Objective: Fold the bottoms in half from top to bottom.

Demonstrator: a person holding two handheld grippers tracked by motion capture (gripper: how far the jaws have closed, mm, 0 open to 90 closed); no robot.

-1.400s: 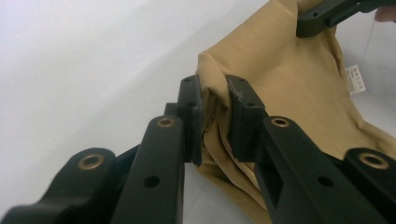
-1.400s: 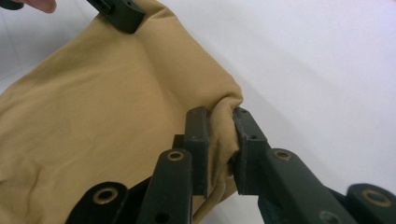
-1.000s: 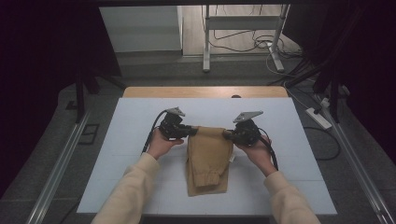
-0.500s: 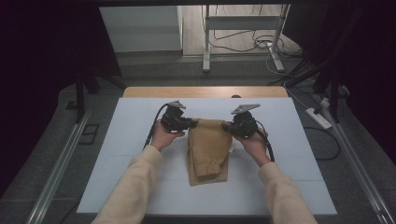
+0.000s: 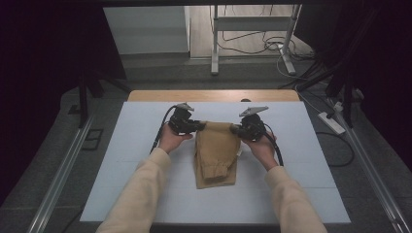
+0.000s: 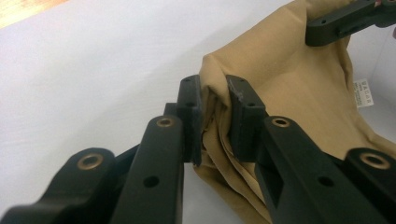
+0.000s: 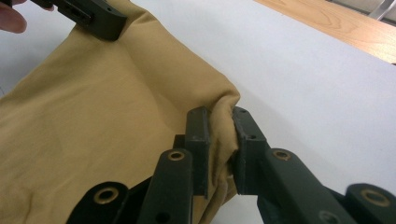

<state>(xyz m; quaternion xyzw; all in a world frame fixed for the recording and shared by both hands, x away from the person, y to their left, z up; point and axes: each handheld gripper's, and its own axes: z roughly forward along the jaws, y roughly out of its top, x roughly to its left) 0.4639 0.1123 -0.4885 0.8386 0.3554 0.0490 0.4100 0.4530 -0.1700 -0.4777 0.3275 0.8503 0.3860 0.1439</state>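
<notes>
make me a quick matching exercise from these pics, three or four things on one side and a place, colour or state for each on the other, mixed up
Things
1. left gripper
2. tan garment
3. white label
4. wooden strip

Descriptions
A. runs along the far edge of the table
B. sewn at the garment's edge, small print on it
C. clamped on a bunched corner of the cloth
D. folded, lying on the white table top

Pairs: 1-C, 2-D, 3-B, 4-A

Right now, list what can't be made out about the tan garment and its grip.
- White label on the tan garment: print too small to read, left gripper view.
- Garment's underside: hidden against the white table, high view.
- Cloth pinched by the left gripper and right gripper: layer count hidden by the jaws.
- Garment type: the folds conceal it.
</notes>
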